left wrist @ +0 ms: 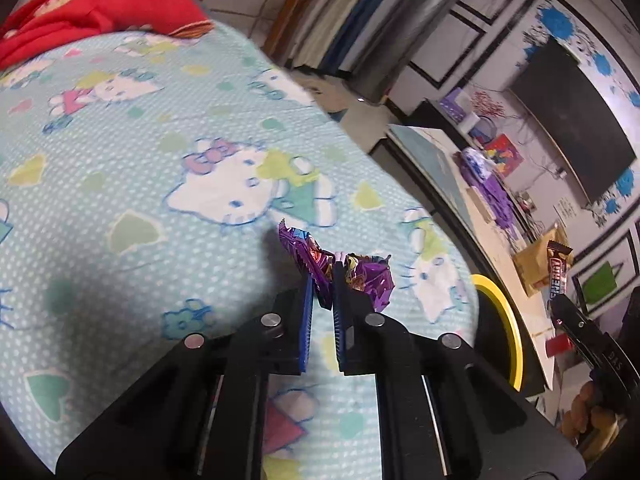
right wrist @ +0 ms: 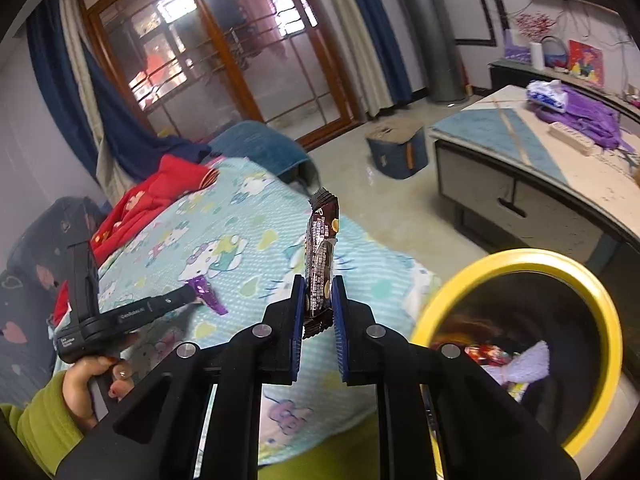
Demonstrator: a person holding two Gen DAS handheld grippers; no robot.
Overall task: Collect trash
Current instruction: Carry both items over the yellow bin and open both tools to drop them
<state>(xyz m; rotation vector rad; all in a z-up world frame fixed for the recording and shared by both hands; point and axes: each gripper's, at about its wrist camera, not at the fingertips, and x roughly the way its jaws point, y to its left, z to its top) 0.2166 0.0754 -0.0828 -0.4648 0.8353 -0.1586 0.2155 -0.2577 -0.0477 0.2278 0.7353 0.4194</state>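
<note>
A: What does the trash look like?

B: There are two pieces. The purple foil wrapper is crumpled and shiny, with a jagged torn edge and patches of orange and blue print. The left gripper is clamped on it at the fingertips, the foil bulging out on both sides of the blue pads, just above the cat-print bedspread.

A: And the other?

B: A dark brown snack wrapper, long and narrow, with small white print, pale yellow round marks and crimped ends. The right gripper is closed on its lower part, so it stands nearly upright between the pads with most of its length sticking out past them.

A: Where is that relative to the bedspread?

B: In the air over the bedspread's near edge. Just beyond that edge, on the right of the right wrist view, stands the bin with a yellow rim; inside it lie a red wrapper and a pale lilac scrap.

A: Anything else around the bedspread?

B: A red garment lies on its far end. A hand in a green sleeve holds the left gripper's handle over the bedspread's left side. Past the bin, a low cabinet carries purple cloth.
</note>
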